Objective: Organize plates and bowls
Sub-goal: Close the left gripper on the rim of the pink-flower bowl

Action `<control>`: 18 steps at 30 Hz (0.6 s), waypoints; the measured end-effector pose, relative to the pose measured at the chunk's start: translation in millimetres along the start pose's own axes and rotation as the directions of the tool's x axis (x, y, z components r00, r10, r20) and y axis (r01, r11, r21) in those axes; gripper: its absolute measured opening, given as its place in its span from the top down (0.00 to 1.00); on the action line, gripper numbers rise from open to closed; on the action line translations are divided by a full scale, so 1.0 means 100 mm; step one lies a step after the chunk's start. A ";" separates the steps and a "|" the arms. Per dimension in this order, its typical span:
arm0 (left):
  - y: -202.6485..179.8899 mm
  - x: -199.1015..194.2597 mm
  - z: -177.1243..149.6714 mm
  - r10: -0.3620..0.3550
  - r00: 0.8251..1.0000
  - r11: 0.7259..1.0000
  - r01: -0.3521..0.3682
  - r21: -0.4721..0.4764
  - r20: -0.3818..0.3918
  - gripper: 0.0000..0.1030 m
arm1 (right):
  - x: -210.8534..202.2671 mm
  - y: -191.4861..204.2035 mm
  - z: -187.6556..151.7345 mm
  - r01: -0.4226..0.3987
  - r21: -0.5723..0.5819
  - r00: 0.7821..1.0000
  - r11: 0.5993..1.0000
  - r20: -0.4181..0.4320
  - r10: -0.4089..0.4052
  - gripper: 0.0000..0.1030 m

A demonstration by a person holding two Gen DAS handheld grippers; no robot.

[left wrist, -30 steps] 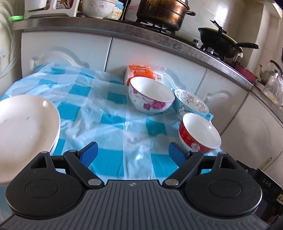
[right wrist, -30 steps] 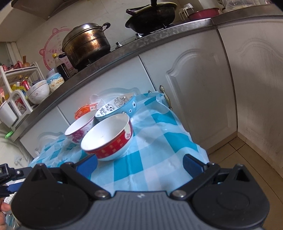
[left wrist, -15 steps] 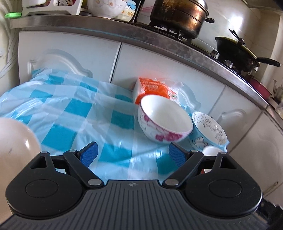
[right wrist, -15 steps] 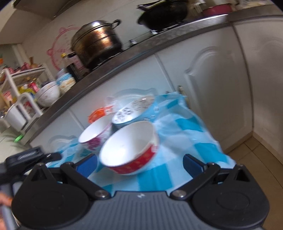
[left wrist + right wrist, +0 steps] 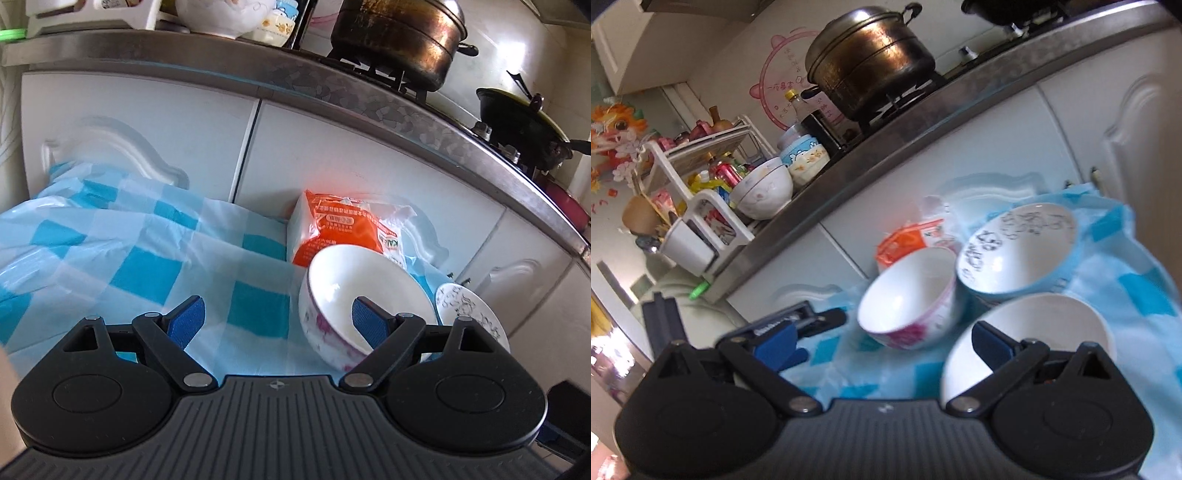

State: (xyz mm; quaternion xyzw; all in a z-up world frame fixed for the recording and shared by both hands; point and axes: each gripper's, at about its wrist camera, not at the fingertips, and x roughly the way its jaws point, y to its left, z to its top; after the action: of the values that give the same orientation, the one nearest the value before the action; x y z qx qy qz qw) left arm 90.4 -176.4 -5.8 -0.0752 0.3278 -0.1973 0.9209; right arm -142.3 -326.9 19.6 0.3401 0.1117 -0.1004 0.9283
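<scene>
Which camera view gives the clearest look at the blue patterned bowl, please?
The right wrist view: the blue bowl shows its whole patterned inside and blue wall, behind the pink flowered bowl. The left wrist view catches only part of it, cut off by the left gripper.

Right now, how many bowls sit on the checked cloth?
3: the pink-flowered bowl left, the blue-patterned bowl behind right, and the near white bowl at the right gripper. The grippers may hide others.

Three bowls on the checkered cloth: one pink-flowered bowl, one blue-sided patterned bowl, one plain-white-inside bowl. One orange packet behind them. Up on the counter, one big lidded pot and one black wok.
</scene>
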 end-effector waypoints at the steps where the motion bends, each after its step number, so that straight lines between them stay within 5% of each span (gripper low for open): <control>1: -0.01 0.05 0.02 0.003 1.000 1.000 -0.003 0.000 -0.006 0.00 | 0.06 -0.01 0.04 -0.012 0.016 1.000 1.000 -0.008 0.012 0.04; 11: -0.15 0.47 0.03 0.018 0.998 0.999 -0.016 0.033 -0.055 0.00 | 0.49 -0.22 0.27 0.002 0.183 0.996 0.983 -0.086 0.014 0.09; 18: -0.16 0.66 0.06 0.031 0.997 0.999 -0.030 0.016 -0.074 0.11 | 0.67 -0.26 0.33 -0.002 0.206 0.990 0.979 -0.139 0.031 0.09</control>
State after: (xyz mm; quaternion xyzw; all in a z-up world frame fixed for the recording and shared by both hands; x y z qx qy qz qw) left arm 135.9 -218.4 -34.4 -0.0558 0.3611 -0.1885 0.9116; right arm -80.6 -375.4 9.7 0.4411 0.1636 -0.0793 0.8789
